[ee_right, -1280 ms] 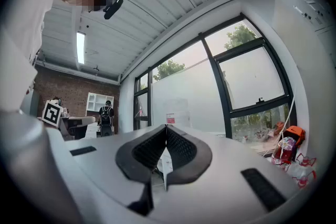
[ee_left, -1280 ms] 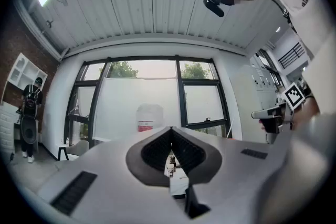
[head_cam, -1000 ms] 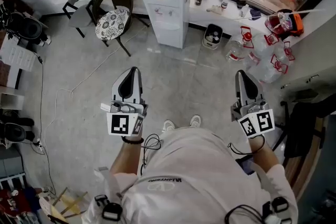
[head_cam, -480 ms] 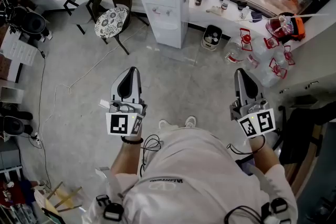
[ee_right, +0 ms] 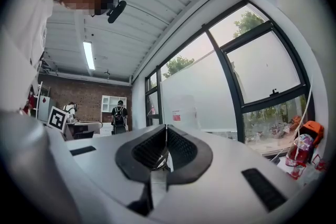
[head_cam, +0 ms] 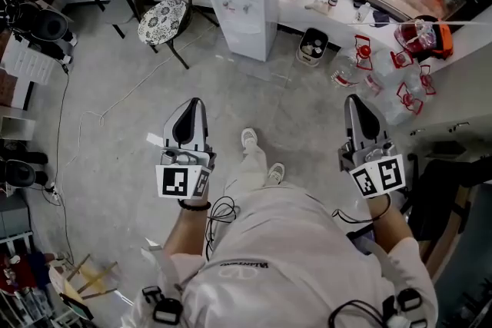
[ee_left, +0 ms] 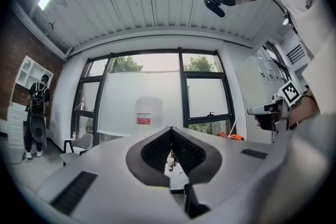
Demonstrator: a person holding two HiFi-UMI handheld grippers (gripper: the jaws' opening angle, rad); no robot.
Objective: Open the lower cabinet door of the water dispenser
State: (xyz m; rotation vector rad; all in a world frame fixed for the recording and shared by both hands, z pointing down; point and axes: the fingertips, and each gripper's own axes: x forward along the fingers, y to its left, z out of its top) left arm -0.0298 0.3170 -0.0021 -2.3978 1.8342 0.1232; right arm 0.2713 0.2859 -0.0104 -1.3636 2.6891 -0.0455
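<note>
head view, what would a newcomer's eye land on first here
First the two grey grippers held out over the concrete floor, left gripper and right gripper, both shut and empty. Beyond them, the white water dispenser stands at the top of the view, a flower-cushioned chair left of it and clear jugs with red handles to its right.
</note>
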